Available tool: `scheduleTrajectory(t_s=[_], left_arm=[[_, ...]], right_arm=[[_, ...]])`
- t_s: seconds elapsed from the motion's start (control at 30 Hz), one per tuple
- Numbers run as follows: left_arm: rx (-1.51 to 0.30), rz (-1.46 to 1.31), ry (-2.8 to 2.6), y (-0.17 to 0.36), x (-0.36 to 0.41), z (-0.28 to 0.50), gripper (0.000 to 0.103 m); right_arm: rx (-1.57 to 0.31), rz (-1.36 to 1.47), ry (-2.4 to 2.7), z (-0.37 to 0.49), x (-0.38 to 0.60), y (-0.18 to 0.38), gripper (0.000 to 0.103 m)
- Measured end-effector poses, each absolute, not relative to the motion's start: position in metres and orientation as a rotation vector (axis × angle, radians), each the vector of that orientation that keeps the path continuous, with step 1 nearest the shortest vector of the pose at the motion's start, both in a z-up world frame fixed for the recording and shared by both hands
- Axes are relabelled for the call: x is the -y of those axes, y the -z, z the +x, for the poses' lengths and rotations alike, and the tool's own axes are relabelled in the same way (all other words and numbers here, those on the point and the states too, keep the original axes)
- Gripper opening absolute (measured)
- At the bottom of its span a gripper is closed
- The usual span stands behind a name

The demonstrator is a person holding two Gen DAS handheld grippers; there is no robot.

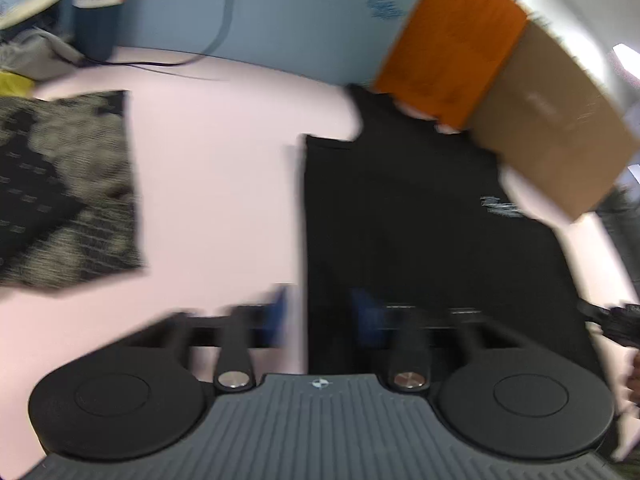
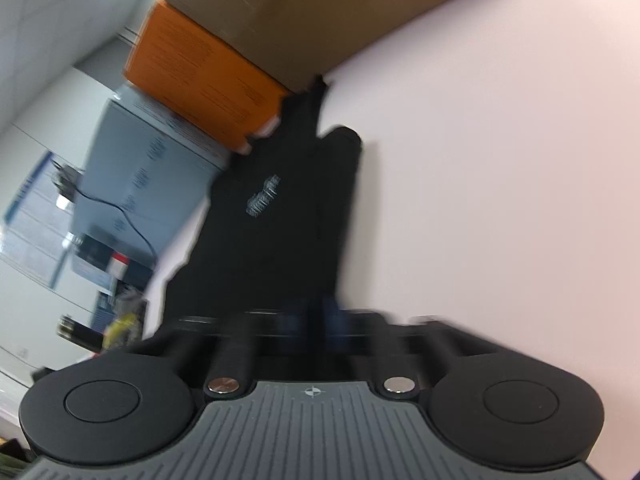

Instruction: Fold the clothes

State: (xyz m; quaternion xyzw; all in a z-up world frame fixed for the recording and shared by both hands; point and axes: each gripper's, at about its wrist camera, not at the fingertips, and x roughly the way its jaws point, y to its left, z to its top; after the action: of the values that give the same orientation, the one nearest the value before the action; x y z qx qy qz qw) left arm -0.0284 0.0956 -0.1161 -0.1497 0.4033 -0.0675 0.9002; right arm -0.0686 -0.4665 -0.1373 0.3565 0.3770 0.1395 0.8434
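A black garment (image 1: 420, 220) with a small pale print lies on the pink table (image 1: 208, 160); its far end reaches the boxes. My left gripper (image 1: 322, 312) is at the garment's near left edge. Its blue pads (image 1: 280, 312) stand apart in the blurred picture, with the cloth's edge in the gap. In the right wrist view the same black garment (image 2: 280, 240) runs from the boxes up into my right gripper (image 2: 316, 320), whose dark blue pads are drawn together on a fold of it. A dark shape at the right rim of the left wrist view may be the other gripper.
A folded black-and-grey patterned cloth (image 1: 60, 192) lies on the left of the table. An orange box (image 1: 448, 40) and a brown cardboard box (image 1: 552, 128) stand at the back right. A blue panel (image 1: 260, 12), a black cable (image 1: 224, 20) and a dark bottle (image 1: 98, 8) line the back.
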Motion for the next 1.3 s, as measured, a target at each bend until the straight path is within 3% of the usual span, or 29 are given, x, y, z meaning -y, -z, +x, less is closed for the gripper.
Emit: scheduleTrajectory(t_s=[0.1,0.27,0.33,0.37,0.4,0.47,0.57,0.8,0.83,0.87,0.9,0.93,1.17,1.23,1.27,1.3], left_arm=[[-0.845,-0.301,0.095,0.116,-0.102,-0.026,0.000],[-0.860,-0.318,0.061,0.111,-0.113,-0.034,0.003],[-0.872,-0.384,0.111,0.111,-0.122,-0.049,0.024],[-0.876,-0.415,0.136,0.111,-0.126,-0.057,0.031],[-0.878,-0.438,0.157,0.110,-0.129,-0.066,0.045],[-0.888,-0.464,0.181,0.108,-0.133,-0.086,0.060],[-0.921,-0.489,0.192,0.106,-0.135,-0.114,0.063],[-0.993,-0.473,0.246,0.099,-0.115,-0.159,0.074],[-1.004,-0.457,0.259,0.098,-0.111,-0.161,0.072],[-1.010,-0.427,0.271,0.097,-0.106,-0.163,0.062],[-1.023,-0.412,0.295,0.097,-0.105,-0.163,0.019],[-1.034,-0.397,0.320,0.097,-0.103,-0.163,0.003],[-1.007,-0.352,0.271,0.089,-0.127,-0.164,0.005],[-1.050,-0.370,0.255,0.099,-0.131,-0.164,0.022],[-1.050,-0.391,0.262,0.100,-0.132,-0.167,0.029],[-1.037,-0.416,0.271,0.099,-0.134,-0.172,0.048]], right_arm=[[-0.768,0.751,-0.237,-0.079,0.468,0.137,0.002],[-0.740,0.848,-0.172,-0.100,0.481,0.146,0.004],[-0.766,0.876,-0.207,-0.112,0.487,0.146,0.008],[-0.778,0.892,-0.232,-0.119,0.489,0.146,0.014],[-0.786,0.919,-0.263,-0.127,0.490,0.145,0.020],[-0.791,0.955,-0.322,-0.146,0.492,0.143,0.039],[-0.834,0.923,-0.374,-0.170,0.486,0.132,0.053],[-0.926,0.807,-0.379,-0.213,0.462,0.113,0.057],[-0.938,0.774,-0.375,-0.216,0.458,0.111,0.048],[-0.950,0.741,-0.371,-0.218,0.454,0.109,0.023],[-0.950,0.751,-0.379,-0.220,0.454,0.108,0.009],[-0.948,0.767,-0.387,-0.220,0.455,0.108,0.005],[-0.976,0.745,-0.273,-0.227,0.479,0.110,0.006],[-0.975,0.828,-0.282,-0.233,0.485,0.117,0.009],[-0.962,0.853,-0.296,-0.237,0.485,0.116,0.025],[-0.948,0.876,-0.312,-0.241,0.485,0.115,0.037]])
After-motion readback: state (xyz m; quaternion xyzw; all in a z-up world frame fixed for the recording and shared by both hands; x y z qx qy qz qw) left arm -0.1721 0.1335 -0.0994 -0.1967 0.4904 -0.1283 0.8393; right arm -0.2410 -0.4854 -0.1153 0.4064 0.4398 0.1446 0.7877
